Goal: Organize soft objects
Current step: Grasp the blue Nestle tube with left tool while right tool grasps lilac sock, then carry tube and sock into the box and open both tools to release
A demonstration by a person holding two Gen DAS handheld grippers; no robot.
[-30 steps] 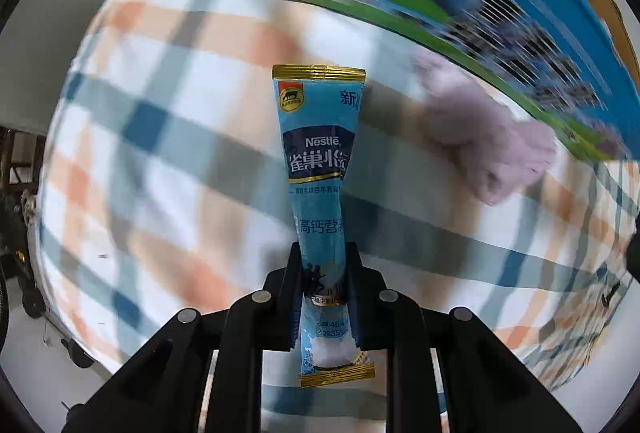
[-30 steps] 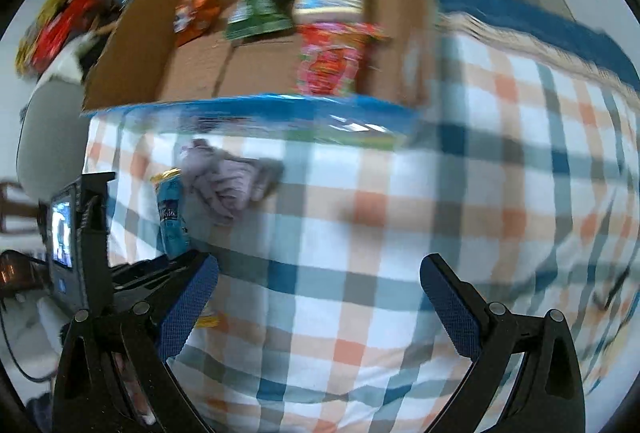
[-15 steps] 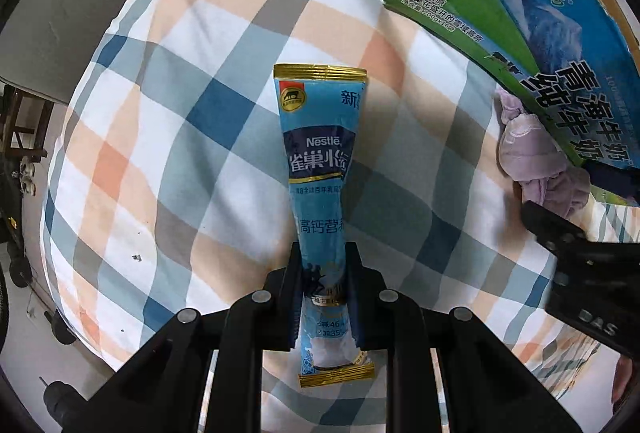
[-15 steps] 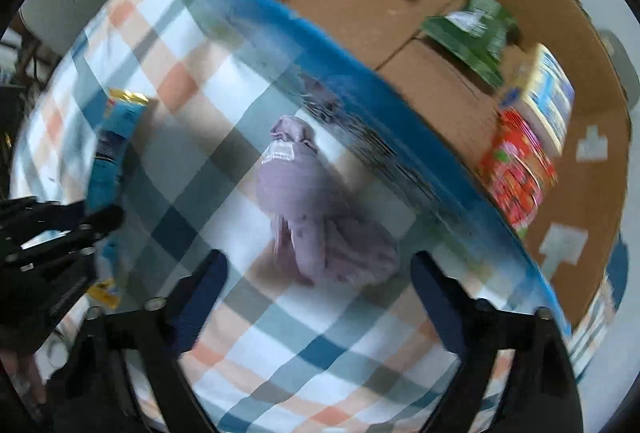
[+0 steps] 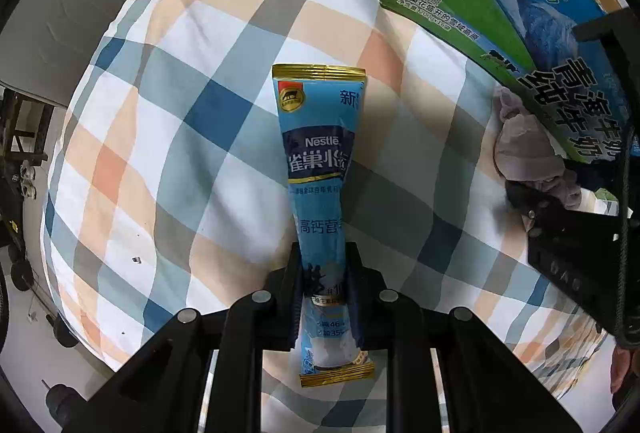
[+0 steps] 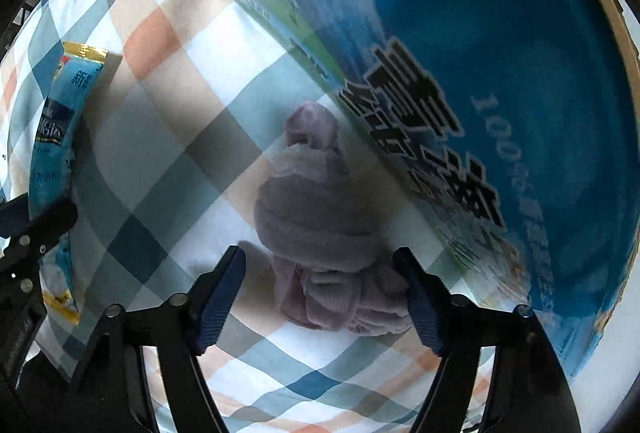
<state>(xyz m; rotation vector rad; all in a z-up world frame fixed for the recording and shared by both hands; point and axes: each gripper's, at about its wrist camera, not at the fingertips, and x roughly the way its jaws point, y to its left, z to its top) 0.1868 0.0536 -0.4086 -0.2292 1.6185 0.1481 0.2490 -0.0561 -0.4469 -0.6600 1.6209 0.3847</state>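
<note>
Purple sock bundle [image 6: 320, 229] whole only from right wrist.

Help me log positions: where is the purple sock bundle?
Right wrist view, centre: the purple sock bundle lies on the checked cloth against the blue box.

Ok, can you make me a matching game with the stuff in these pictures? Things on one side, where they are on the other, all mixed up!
Things:
1. blue milk powder sachet
2. purple cloth bundle
3. blue and green carton
4. checked cloth

Places:
A. spread under everything
B. clamped in the left gripper
C. between the closing jaws of the right gripper, not yet squeezed
D. standing right behind the bundle

Pairs: 1-B, 2-C, 3-D, 4-A
</note>
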